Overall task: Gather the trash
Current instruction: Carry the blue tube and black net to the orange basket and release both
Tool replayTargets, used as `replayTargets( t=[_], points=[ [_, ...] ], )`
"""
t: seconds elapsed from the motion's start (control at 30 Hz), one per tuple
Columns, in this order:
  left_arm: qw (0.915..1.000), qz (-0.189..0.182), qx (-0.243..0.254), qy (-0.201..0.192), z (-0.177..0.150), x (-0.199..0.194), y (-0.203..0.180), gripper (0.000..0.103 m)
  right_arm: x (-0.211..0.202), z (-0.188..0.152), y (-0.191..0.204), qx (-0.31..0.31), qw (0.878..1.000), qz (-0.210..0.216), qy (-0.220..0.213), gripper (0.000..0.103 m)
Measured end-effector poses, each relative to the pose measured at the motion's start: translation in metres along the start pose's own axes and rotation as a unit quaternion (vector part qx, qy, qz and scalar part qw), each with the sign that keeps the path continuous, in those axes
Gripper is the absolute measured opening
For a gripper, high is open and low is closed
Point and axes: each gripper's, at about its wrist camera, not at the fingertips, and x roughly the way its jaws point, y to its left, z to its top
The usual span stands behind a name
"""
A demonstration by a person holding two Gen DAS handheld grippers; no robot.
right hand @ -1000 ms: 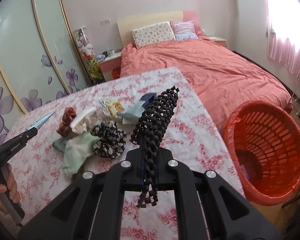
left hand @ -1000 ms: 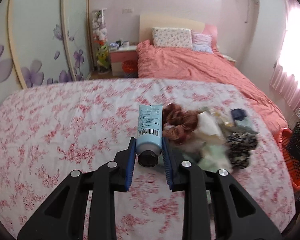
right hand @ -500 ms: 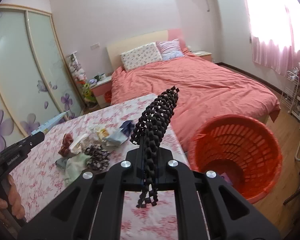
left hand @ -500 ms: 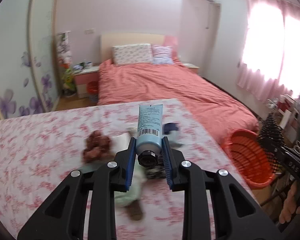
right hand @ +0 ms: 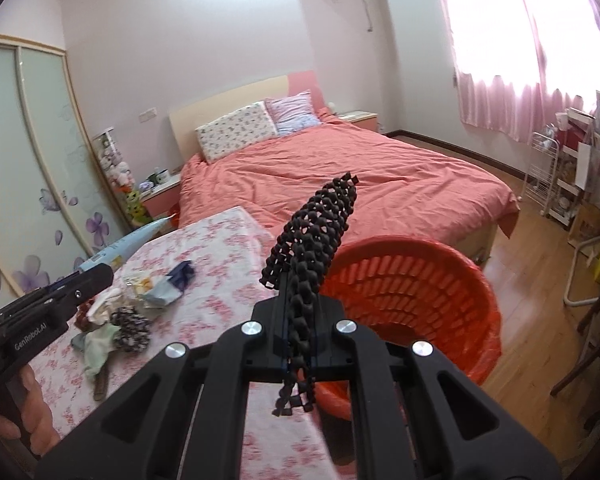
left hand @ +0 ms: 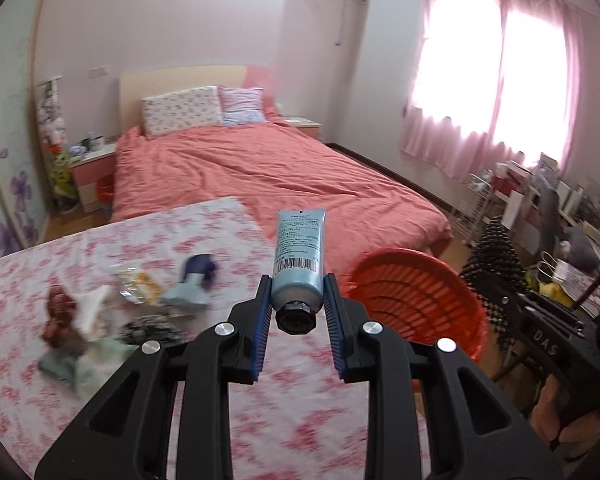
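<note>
The left gripper is squeezed on a blue tube, pinching it near the black cap with the flat end pointing away at 12 o'clock. The tube looks light and squashy, and a bit smooth, so holding low by the stiff cap end seems the safe place. The right gripper is pinched tight on a black bumpy mesh strip, gripped partway along its length, with a short end hanging below. It looks floppy and very light, so it may swing and catch on things. Just past both grippers, at 1 o'clock, sits the orange basket on the floor beside the table with the flowery cloth. The table edge is the only thing between the hands and the basket's open top. At 10 o'clock on the table lies a small pile of scraps, soft cloth bits and wrappers, to be picked up later. Far back is the bed with pillows, and pink curtains at 2 o'clock.
</note>
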Motion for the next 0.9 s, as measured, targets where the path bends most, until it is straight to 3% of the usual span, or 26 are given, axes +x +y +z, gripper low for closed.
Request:
replayTargets(
  t=[0.47,0.83,0.9],
  points=[
    [0.9962,-0.071,0.040,0.030,-0.005,0.053,-0.074,0.026,0.023,-0.005,-0.064,0.045,0.999,-0.027,0.011,0.008],
    [0.9918,-0.089,0.059,0.071,-0.018,0.092,-0.112,0.027,0.049,-0.008,-0.105,0.087,0.995,-0.035,0.024,0.008],
    [0.9904,-0.083,0.064,0.089,-0.022,0.102,-0.118,0.027,0.058,-0.007,-0.109,0.096,0.994,-0.033,0.028,0.015]
  ],
)
